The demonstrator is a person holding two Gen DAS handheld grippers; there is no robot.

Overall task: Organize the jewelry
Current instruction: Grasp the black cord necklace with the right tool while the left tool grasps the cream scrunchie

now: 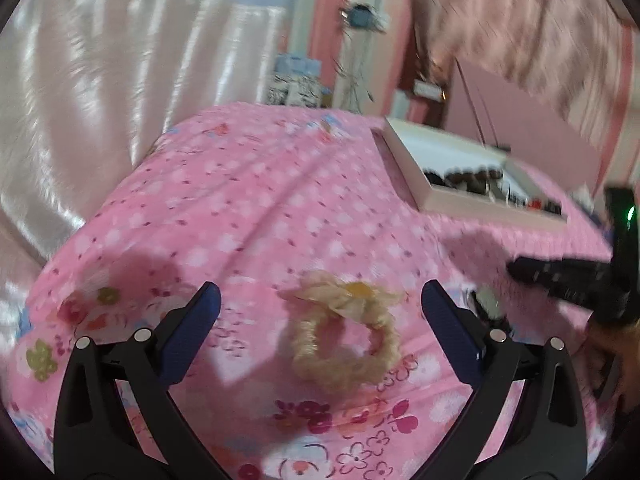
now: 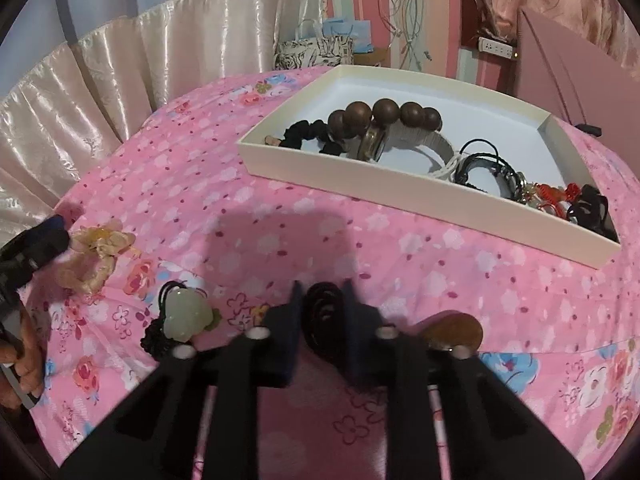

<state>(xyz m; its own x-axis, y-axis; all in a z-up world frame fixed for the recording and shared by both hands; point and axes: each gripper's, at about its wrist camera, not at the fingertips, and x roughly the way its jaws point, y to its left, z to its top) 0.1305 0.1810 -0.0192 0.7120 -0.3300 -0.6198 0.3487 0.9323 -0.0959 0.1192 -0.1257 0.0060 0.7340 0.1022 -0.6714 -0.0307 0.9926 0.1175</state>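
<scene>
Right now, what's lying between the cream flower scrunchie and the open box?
Only bare pink floral bedspread lies between the scrunchie and the box, seen in the right wrist view.

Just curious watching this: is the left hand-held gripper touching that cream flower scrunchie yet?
Apart. The left wrist view shows the left hand-held gripper open, pink cloth visible between each finger and the cream scrunchie.

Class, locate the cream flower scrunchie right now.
The cream flower scrunchie lies on the pink bedsheet, centred between the open left gripper's fingers; in the right wrist view it is far left, beside the jade pendant.
</scene>
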